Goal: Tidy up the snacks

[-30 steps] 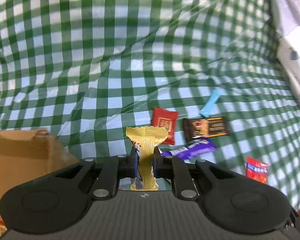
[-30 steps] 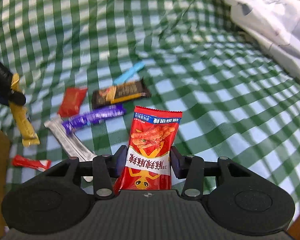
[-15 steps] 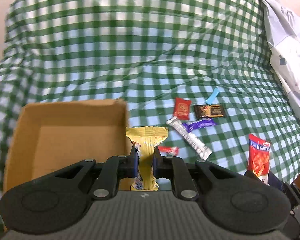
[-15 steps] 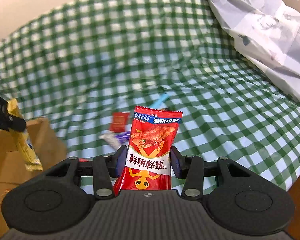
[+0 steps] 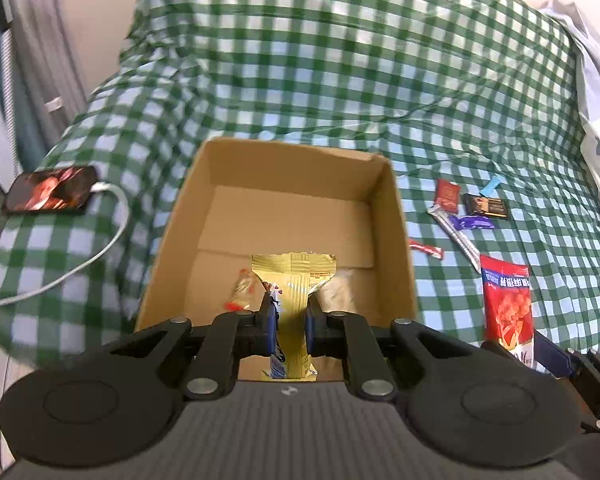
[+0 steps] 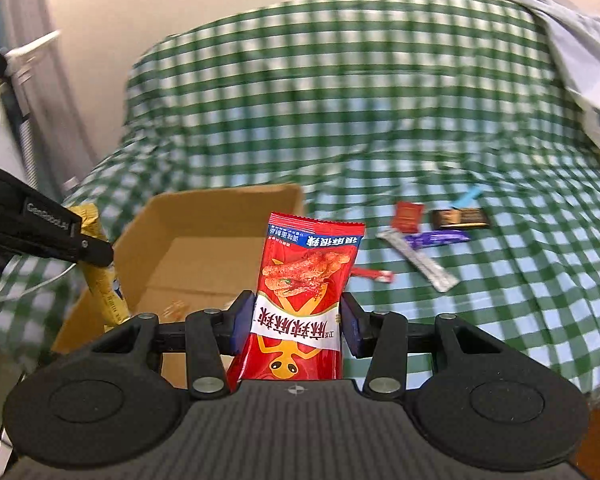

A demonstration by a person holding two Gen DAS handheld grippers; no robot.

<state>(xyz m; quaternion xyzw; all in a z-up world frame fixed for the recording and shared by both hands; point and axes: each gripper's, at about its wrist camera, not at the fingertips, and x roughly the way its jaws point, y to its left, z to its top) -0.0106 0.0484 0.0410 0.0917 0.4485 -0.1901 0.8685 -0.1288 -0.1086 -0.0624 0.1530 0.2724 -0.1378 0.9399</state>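
Observation:
My left gripper is shut on a yellow snack packet and holds it above the near part of an open cardboard box. The box holds a small orange-red wrapper and a pale one. My right gripper is shut on a red snack bag, held upright right of the box. The left gripper and its yellow packet also show in the right wrist view. The red bag shows in the left wrist view.
Loose snacks lie on the green checked cloth right of the box: a red square packet, a dark bar, a purple bar, a silver stick, a red stick, a blue stick. A phone with a white cable lies at the left.
Both grippers have moved left and back from the snack pile. The left one now holds the yellow packet over the box. The right one has come up beside the box.

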